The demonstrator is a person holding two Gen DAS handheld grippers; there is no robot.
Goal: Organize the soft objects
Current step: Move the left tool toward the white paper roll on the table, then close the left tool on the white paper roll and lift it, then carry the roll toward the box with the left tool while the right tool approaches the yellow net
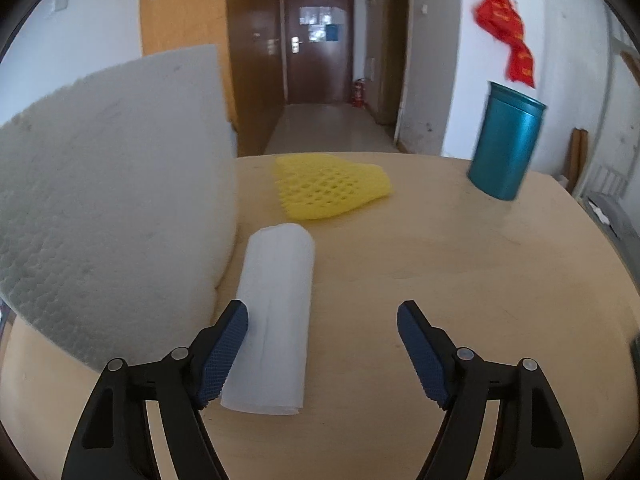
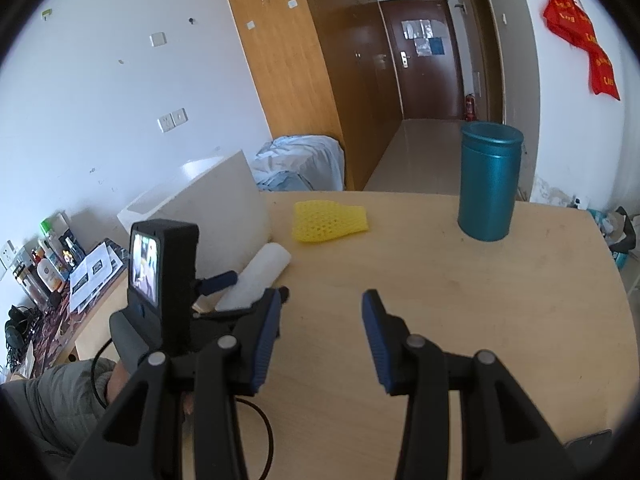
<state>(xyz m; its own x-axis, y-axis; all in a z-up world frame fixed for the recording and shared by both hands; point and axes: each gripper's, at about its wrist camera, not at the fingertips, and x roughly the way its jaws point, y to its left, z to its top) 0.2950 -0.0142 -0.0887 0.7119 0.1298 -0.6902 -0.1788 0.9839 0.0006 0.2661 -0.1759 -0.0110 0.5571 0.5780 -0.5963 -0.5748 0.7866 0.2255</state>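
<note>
- Nearest, the left gripper (image 1: 322, 354) has its jaws standing wide apart over the tabletop (image 1: 440, 280), gripping nothing; its left pad lies right against the near end of the white foam roll (image 1: 276, 316), though I cannot tell if it presses, and the right pad has only bare wood before it.
- The white foam roll lies flat, reaching forward and away from the left jaw, with most of its width inside the gap (towards the left side of it).
- Left of those jaws, a big white foam block (image 1: 112, 208) stands on edge, just beside the roll.
- Meanwhile the right gripper (image 2: 321, 338) holds its jaws partly open and empty, with bare tabletop between them; the left gripper's camera body sits just to their left.
- Farther ahead of both pairs of jaws, a yellow foam net (image 1: 330, 184) lies flat, apart from the roll's far end.
- Ahead and to the right of the jaws, a teal canister (image 2: 489, 182) stands upright near the far edge of the tabletop, well apart from the net.
- Beyond the tabletop, a corridor leads to a brown door (image 1: 318, 40), and a red cloth (image 2: 582, 40) hangs on the right wall.
</note>
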